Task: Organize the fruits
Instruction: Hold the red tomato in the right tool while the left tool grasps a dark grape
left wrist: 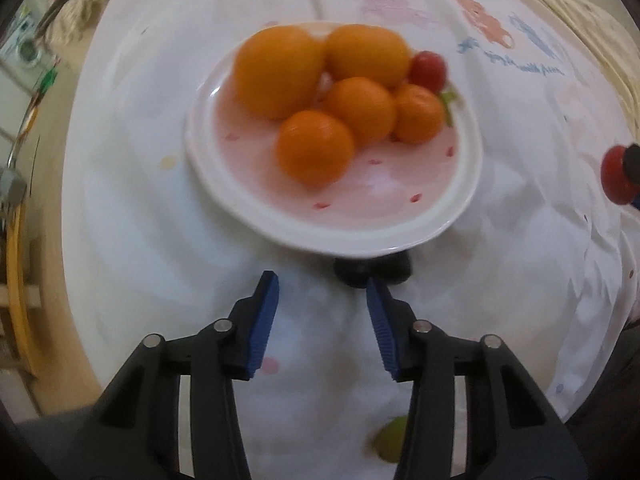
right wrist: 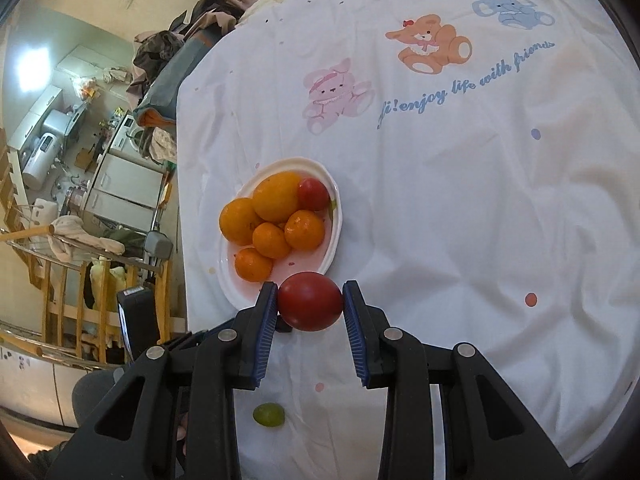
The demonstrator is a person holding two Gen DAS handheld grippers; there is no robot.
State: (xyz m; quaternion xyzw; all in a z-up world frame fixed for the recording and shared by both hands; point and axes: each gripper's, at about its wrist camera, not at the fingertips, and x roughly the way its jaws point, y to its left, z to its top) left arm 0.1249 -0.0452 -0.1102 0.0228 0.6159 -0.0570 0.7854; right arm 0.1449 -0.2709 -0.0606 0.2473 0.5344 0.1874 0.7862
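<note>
Through my left wrist camera, my left gripper [left wrist: 322,284] hangs with its blue pads well apart and nothing between them, just short of the near rim of the pink plate [left wrist: 256,204]. The plate sits on the white cartoon-print tablecloth [left wrist: 132,220] covering the counter, toward its left edge. On it are five oranges [left wrist: 316,148] bunched together and a small red tomato [left wrist: 428,69] at the far side. A green grape [left wrist: 390,440] lies on the cloth close beneath my gripper, partly hidden by the right finger. At the right border I catch the red fruit that my other gripper carries [left wrist: 614,178]. This view is blurred, so fine detail is uncertain.

Through my right wrist camera, my right gripper [right wrist: 310,304] is clamped on a large red tomato [right wrist: 310,301], both pads pressed against its sides, held just over the near rim of the plate [right wrist: 335,236]. The free space on the plate looks to be the near part, beside the closest orange [right wrist: 253,265].

The risks I judge from here: letting go too near the rim could send the round tomato rolling onto the cloth and toward the counter's left edge; setting it against the pile could nudge an orange out; squeezing harder could bruise the soft skin. The grape [right wrist: 269,415] is still off the plate and easy to knock
</note>
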